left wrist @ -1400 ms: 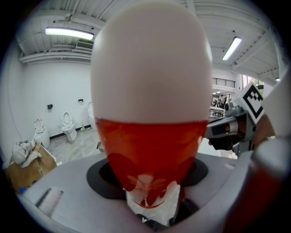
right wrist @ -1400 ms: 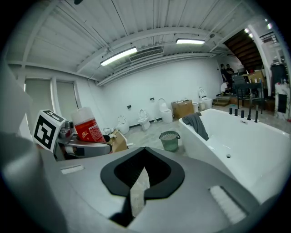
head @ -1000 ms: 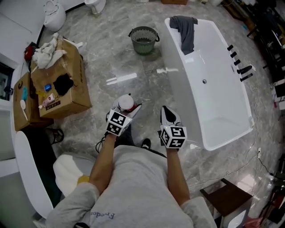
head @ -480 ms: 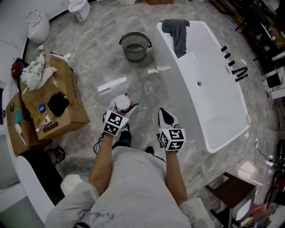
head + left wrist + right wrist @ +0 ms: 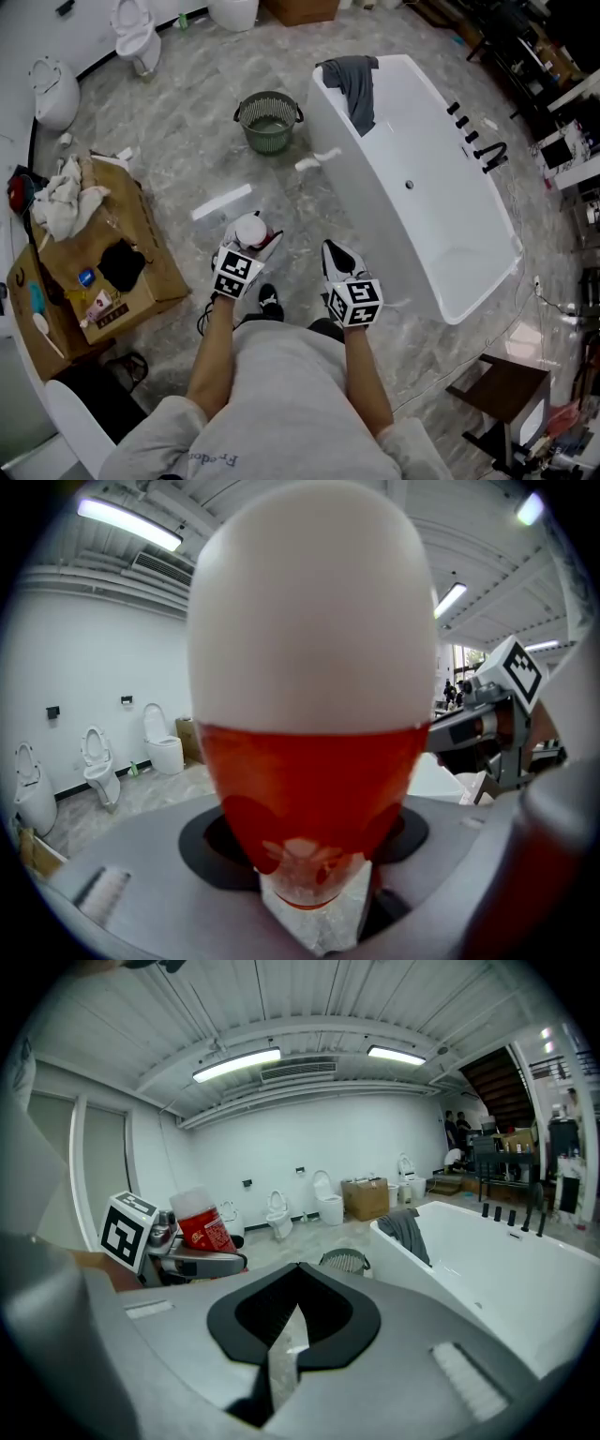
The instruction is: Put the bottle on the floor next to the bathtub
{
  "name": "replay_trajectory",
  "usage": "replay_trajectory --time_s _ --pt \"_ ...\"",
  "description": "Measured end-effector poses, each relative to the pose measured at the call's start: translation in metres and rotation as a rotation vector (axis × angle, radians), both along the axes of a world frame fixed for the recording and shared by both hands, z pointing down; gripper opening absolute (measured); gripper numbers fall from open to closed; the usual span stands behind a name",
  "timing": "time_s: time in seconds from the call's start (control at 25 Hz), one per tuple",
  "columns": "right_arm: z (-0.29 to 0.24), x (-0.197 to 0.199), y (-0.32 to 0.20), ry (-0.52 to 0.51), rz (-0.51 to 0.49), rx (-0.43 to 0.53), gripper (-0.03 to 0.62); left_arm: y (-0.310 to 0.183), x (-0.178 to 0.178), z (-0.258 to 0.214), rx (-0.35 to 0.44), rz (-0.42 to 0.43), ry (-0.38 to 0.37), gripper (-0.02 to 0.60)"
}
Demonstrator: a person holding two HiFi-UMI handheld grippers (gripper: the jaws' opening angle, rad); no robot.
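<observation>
The bottle [image 5: 250, 228] is red with a white cap, and my left gripper [image 5: 246, 251] is shut on it, holding it above the floor in front of the person. In the left gripper view the bottle [image 5: 309, 714] fills the frame, pinched low down by my left gripper [image 5: 314, 897]. My right gripper [image 5: 330, 249] hangs beside it, shut with nothing in it; its jaws [image 5: 286, 1354] meet. That view also shows the bottle [image 5: 202, 1227] at the left. The white bathtub [image 5: 441, 234] stands on the right, close to my right gripper.
A grey towel [image 5: 353, 80] hangs over the tub's far rim. A green mesh basket [image 5: 268, 120] sits on the marble floor ahead. Open cardboard boxes [image 5: 141, 248] with rags and small items stand at the left. Toilets [image 5: 136, 33] line the far wall; a dark stool [image 5: 502, 394] is at the lower right.
The whole scene has slid down and left in the head view as the person moves, and more far floor and toilets show. Both grippers keep their pose; the bottle stays gripped.
</observation>
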State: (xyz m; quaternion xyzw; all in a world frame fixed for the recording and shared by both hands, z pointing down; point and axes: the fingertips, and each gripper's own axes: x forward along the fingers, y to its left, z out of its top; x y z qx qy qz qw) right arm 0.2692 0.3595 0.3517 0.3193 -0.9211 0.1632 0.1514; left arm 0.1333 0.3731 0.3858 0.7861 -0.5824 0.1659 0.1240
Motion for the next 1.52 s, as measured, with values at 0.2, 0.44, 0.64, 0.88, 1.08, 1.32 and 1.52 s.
replay_trajectory --time_s 0.2,0.44,0.64,0.88,1.08,1.32,1.52 --pt "-0.003 -0.012 -0.005 -0.011 0.030 0.017 0.002 -0.009 -0.011 -0.002 0.003 0.029 0.021 0.336" --pt "-0.005 -0.020 -0.024 -0.070 0.066 0.002 0.002 -0.020 -0.017 0.004 -0.008 0.057 0.014 0.336" --pt "0.001 -0.036 -0.050 -0.080 0.047 -0.021 0.002 -0.040 -0.025 0.005 -0.023 0.067 0.002 0.336" --pt "0.011 -0.068 -0.102 -0.095 0.032 -0.055 0.002 -0.089 -0.049 0.015 -0.047 0.092 -0.014 0.336" --pt "0.025 -0.084 -0.155 -0.082 0.005 -0.085 0.002 -0.151 -0.067 0.016 -0.055 0.120 -0.030 0.336" --pt "0.016 -0.113 -0.215 -0.041 -0.088 -0.054 0.002 -0.214 -0.080 0.020 -0.074 0.165 -0.047 0.336" --pt "-0.001 -0.144 -0.231 0.048 -0.329 0.023 0.002 -0.250 -0.074 0.026 -0.096 0.200 -0.050 0.336"
